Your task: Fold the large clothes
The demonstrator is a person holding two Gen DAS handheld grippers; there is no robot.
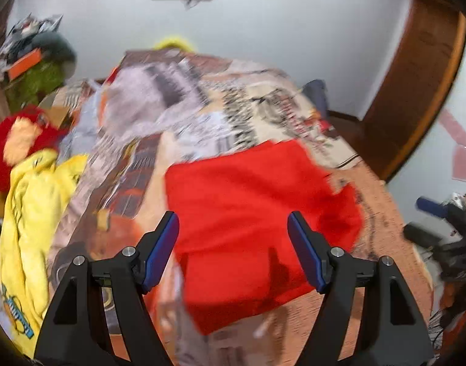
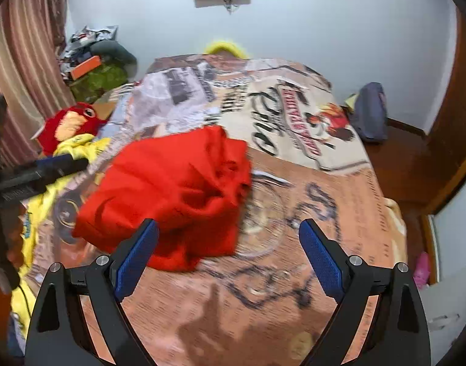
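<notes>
A red garment point(image 1: 257, 213) lies folded on a bed with a printed cover point(image 1: 251, 103). In the right wrist view the red garment point(image 2: 178, 189) looks bunched and creased. My left gripper point(image 1: 233, 222) is open and empty, hovering above the garment's near part. My right gripper point(image 2: 228, 228) is open and empty, above the garment's near right edge. The right gripper also shows at the right edge of the left wrist view point(image 1: 443, 213), and the left one at the left edge of the right wrist view point(image 2: 50, 167).
A yellow garment point(image 1: 31, 213) and a red plush bird point(image 2: 71, 125) lie on the bed's left side. Clutter point(image 2: 95, 61) is piled in the back left corner by a curtain point(image 2: 19, 76). A blue bag point(image 2: 370, 113) sits on the floor at right, near a wooden door frame point(image 1: 416, 91).
</notes>
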